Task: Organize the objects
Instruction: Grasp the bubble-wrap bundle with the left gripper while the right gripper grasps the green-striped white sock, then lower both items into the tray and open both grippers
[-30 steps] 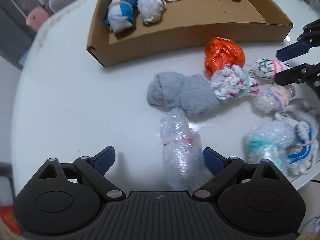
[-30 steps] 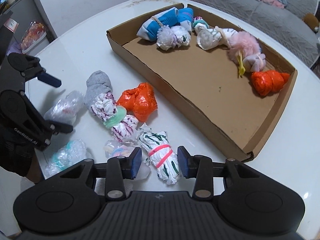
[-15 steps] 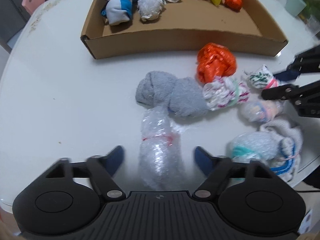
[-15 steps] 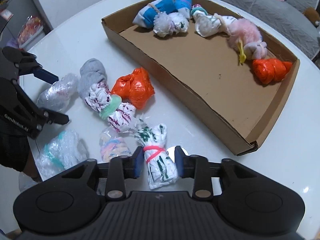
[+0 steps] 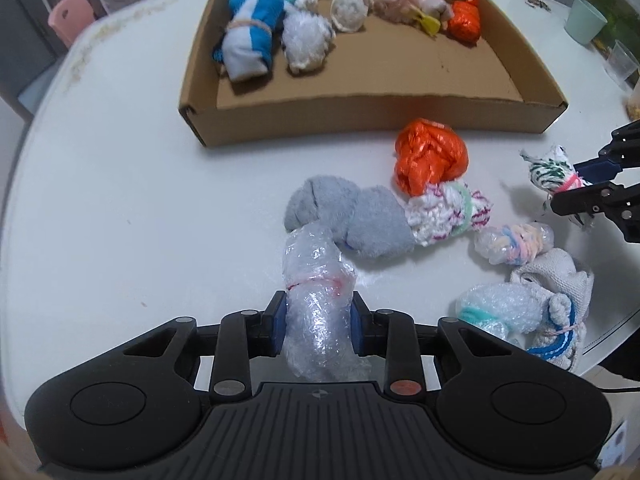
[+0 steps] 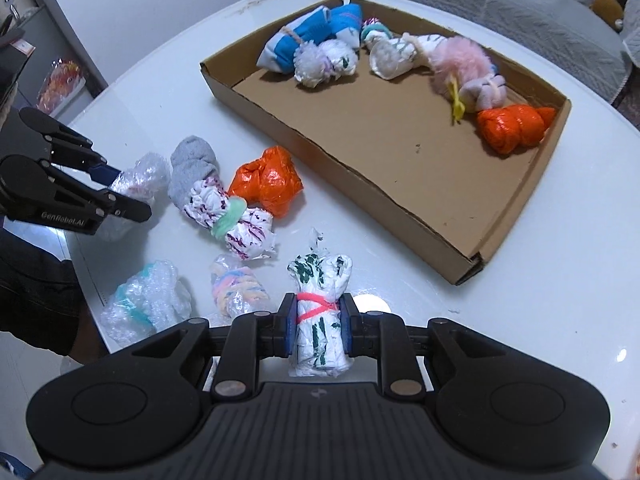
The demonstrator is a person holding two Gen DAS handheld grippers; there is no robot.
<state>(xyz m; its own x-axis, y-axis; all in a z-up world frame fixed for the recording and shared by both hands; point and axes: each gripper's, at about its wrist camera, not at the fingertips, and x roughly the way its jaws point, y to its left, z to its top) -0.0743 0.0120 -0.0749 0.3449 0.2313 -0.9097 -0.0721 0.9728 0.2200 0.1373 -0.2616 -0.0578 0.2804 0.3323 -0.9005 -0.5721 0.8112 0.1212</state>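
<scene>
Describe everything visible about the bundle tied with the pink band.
The white plastic-bag bundle, printed with dark green marks, is rolled tight and cinched by a neon pink elastic band. It lies on the white table outside the cardboard box, knotted end pointing away from the camera. The right claw is shut on its middle, blue pads pressing both sides.

Even indoor light, soft shadows, fisheye-bent edges, slight blur.

Premises: domestic living room. Evidence: grey quilted sofa (image 6: 500, 4) at 1 o'clock, strewn with loose clothing; white round table (image 6: 168, 92) centre; pink stool (image 5: 70, 20) at 10 o'clock; green cup (image 5: 586, 24) at 2 o'clock
</scene>
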